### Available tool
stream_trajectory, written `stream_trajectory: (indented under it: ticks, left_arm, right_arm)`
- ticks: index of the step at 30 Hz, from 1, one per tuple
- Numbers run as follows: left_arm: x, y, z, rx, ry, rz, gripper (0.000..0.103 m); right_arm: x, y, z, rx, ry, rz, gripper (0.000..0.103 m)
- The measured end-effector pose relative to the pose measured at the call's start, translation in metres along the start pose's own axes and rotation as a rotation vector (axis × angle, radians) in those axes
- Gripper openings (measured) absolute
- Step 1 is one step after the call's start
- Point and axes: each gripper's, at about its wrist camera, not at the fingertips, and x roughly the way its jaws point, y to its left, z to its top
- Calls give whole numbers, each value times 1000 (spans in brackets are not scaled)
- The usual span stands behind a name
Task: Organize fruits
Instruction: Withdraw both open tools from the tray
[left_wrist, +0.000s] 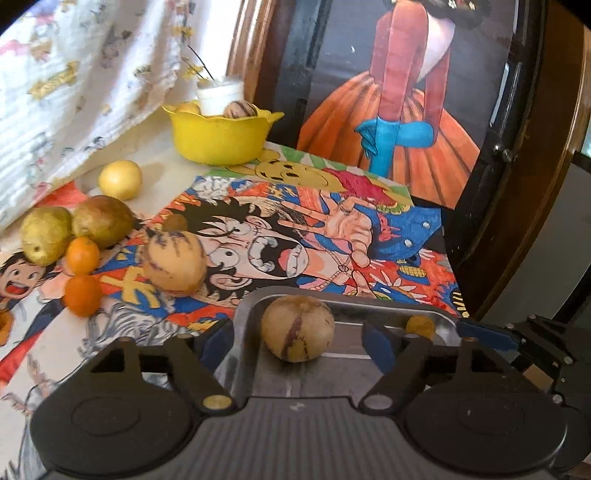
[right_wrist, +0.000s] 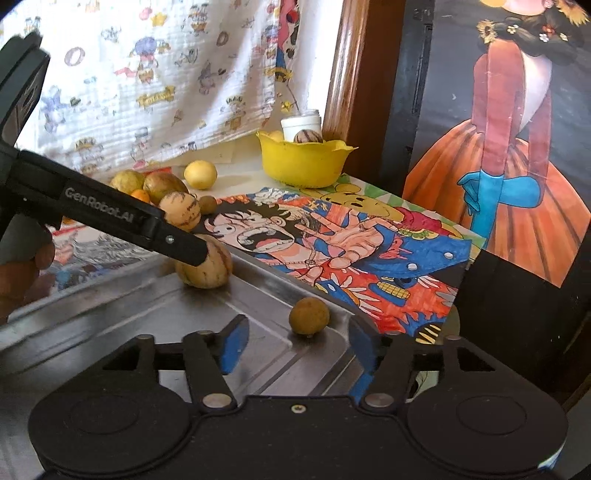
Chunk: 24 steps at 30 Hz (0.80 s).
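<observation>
While both claws are hovering over the metal tray (right_wrist: 122, 295), the left claw (left_wrist: 295, 339) is standing open around a striped pepino melon (left_wrist: 297, 328) lying on the tray, its pads clear of the fruit. Ahead of the right claw (right_wrist: 295, 349), also open and empty, a small brown round fruit (right_wrist: 309, 316) is sitting near the tray's far corner. Beyond the left claw, on the cartoon-covered surface (left_wrist: 280, 229), another pepino (left_wrist: 174, 264), two oranges (left_wrist: 82, 254), two pears (left_wrist: 46, 235) and a lemon (left_wrist: 120, 180) are waiting, with a yellow bowl (left_wrist: 218, 138) farther back.
</observation>
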Motion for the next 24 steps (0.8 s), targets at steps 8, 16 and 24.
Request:
stream_trajectory:
  ticks: [8, 16, 24]
  left_arm:
    - [-48, 14, -15, -39, -46, 24, 102]
    - [-105, 26, -40, -8, -108, 62, 103]
    - [-156, 36, -73, 44, -134, 78, 103]
  right_arm:
    - [-45, 19, 0, 48, -47, 13, 95]
    - [-100, 56, -5, 74, -72, 61, 102]
    - [-142, 87, -21, 158, -36, 55, 102]
